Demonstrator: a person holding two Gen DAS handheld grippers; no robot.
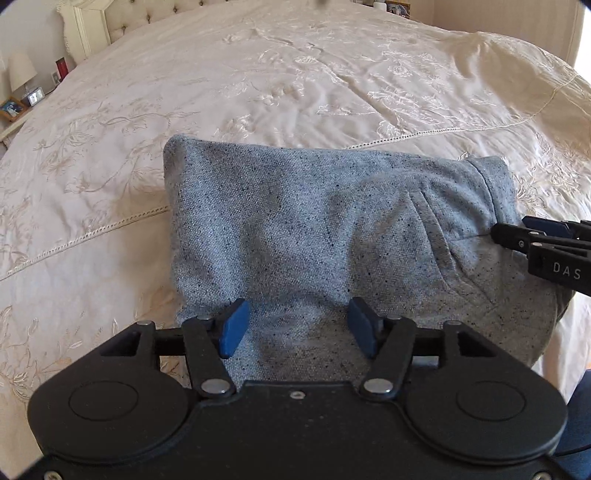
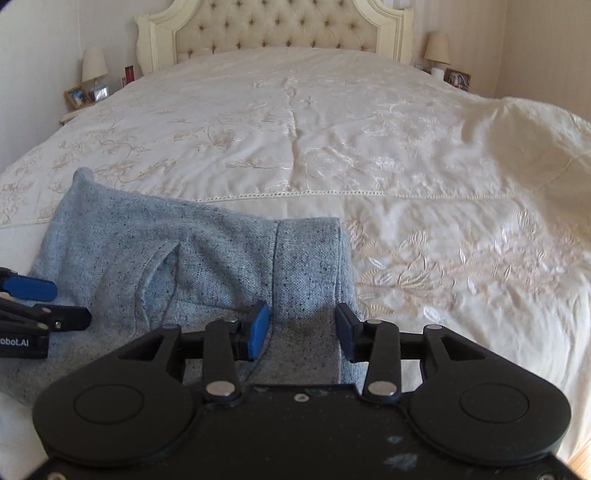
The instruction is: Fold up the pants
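Note:
The pants (image 1: 314, 229) are light blue speckled knit, folded into a compact rectangle near the foot of the bed; they also show in the right wrist view (image 2: 207, 258), with a pocket seam and the waistband on the right. My left gripper (image 1: 297, 328) is open just above the near edge of the folded pants, holding nothing. My right gripper (image 2: 301, 330) is open over the waistband end, holding nothing. The right gripper shows at the right edge of the left wrist view (image 1: 517, 230). The left gripper shows at the left edge of the right wrist view (image 2: 55, 302).
The pants lie on a cream embroidered bedspread (image 2: 369, 129) with a lace seam across it. A tufted headboard (image 2: 273, 29) stands at the far end. Nightstands with lamps (image 2: 94, 66) and photo frames flank it. The bedspread is rumpled at the right (image 2: 517, 129).

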